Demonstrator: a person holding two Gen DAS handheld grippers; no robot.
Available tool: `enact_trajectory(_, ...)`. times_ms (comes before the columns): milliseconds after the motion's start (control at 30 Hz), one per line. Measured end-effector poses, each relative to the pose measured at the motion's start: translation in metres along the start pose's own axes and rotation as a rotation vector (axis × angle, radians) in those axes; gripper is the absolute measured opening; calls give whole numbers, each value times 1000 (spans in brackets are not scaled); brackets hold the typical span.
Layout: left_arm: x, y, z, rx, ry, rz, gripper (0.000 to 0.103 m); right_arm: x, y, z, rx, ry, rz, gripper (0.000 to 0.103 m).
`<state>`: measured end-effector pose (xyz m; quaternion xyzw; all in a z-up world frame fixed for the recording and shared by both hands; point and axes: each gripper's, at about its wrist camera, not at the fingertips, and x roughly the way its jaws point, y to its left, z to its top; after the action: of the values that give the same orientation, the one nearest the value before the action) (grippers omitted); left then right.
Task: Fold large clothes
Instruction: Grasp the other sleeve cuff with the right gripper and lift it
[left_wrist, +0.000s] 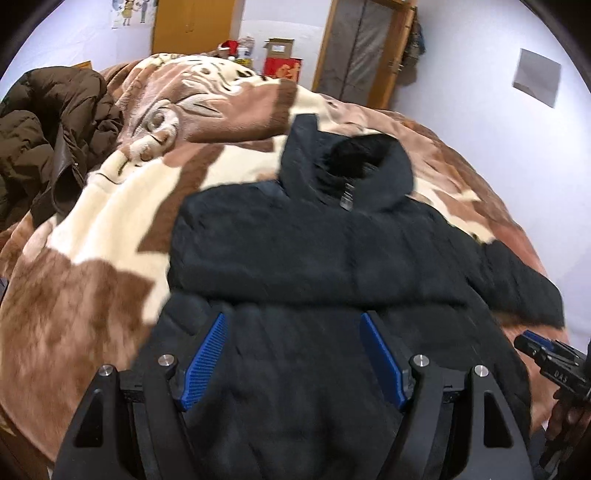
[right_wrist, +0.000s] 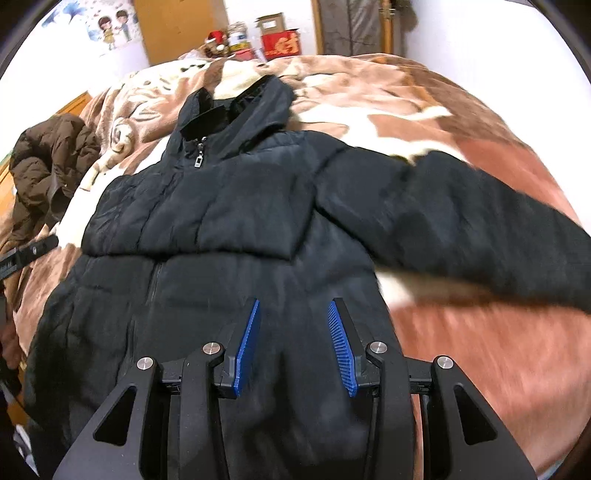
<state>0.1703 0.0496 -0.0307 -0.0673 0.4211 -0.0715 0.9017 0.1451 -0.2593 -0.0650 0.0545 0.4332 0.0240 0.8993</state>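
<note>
A black puffer jacket (left_wrist: 332, 251) lies front up on the bed, zipped, with its collar (right_wrist: 207, 114) toward the far end. One sleeve (right_wrist: 461, 221) stretches out to the right across the blanket. My left gripper (left_wrist: 292, 317) hovers over the jacket's lower front, its blue pads (left_wrist: 205, 363) wide apart with only cloth below them. My right gripper (right_wrist: 293, 302) hangs above the lower right part of the jacket, jaws parted and not pressing on anything. Each gripper shows at the edge of the other's view: the right gripper (left_wrist: 546, 354) and the left gripper (right_wrist: 29, 251).
A brown and cream plush blanket (left_wrist: 110, 229) covers the bed. A crumpled brown puffer coat (left_wrist: 48, 140) lies at the far left of the bed. Boxes and small items (right_wrist: 277, 40) stand beyond the bed by a wooden wardrobe (left_wrist: 192, 22) and a door (left_wrist: 358, 48).
</note>
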Motion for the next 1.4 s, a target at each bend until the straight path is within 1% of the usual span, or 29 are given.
enact_trajectory(133,-23,-22,-19,20,13,-14,76,-32,-19,-21,46,-13,-13,41)
enact_trajectory(267,-36,-37,-32,21,18,-28,76,-51,-36,-33,78,-28,-16,41)
enact_trajectory(400,-35,-50,-38,32,29,-23,76,-62,-53,-39,121,-38,-25,41)
enact_trajectory(533,-31,-59,-37,57,24,-19,76,-62,-71,-39,167,-38,-45,41)
enact_trajectory(633,-23,-62,-33,65,29,-10,76,-56,-87,-38,212,-37,-56,43)
enact_trajectory(700,-14,-63,-29,66,38,-7,76,-50,-101,-36,249,-33,-58,52)
enact_trajectory(867,10,-67,-17,84,53,10,76,-29,-146,-27,355,-24,-87,53)
enact_trajectory(1033,41,-71,-2,100,68,26,76,-1,-205,-17,473,-8,-118,55)
enact_trajectory(1100,53,-72,4,104,75,32,76,9,-227,-15,521,1,-127,62)
enact_trajectory(1133,59,-72,6,105,80,37,76,13,-238,-14,548,0,-132,62)
enact_trajectory(1233,75,-72,9,109,97,48,76,21,-268,-11,618,-26,-127,62)
enact_trajectory(1300,83,-71,10,111,106,53,76,23,-284,-8,664,-57,-104,62)
enact_trajectory(1400,92,-70,7,105,124,60,76,23,-304,-3,731,-117,-98,62)
